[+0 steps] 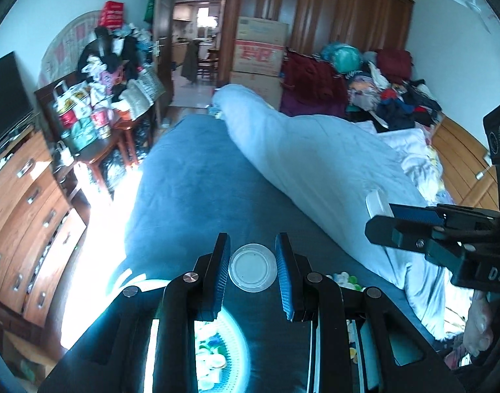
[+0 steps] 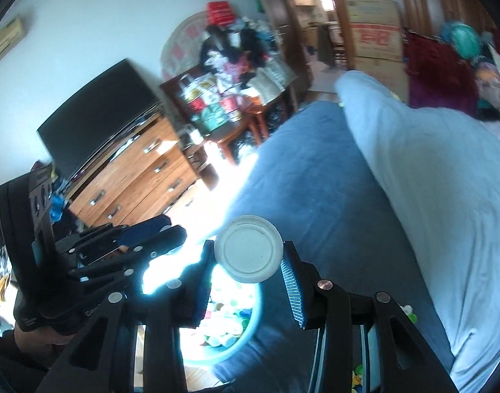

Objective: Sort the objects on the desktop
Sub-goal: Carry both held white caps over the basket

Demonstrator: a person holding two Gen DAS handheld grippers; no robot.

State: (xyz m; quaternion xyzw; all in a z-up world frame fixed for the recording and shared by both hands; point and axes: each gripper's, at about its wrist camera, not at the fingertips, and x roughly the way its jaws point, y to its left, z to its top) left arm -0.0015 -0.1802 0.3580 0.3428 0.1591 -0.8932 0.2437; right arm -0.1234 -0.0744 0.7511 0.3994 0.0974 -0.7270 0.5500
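Left wrist view: the left tongs [image 1: 252, 270] are clenched on a white round lid [image 1: 253, 268], pads pressing both its edges. In the right wrist view the right tongs [image 2: 248, 262] likewise grip a bigger white lid [image 2: 249, 249]. Both lids hang above the blue bedspread [image 1: 201, 183], and a round basin [image 2: 250, 330] of small bright caps sits below, at the bed's near edge. My guess is the lids are being carried to their piles. Keep the squeeze steady, hold each lid level and lower it close before letting go. Lettering beginning "DA" shows on the right tool's body; the cardboard box [image 1: 259, 54] carries red print too blurred to read.
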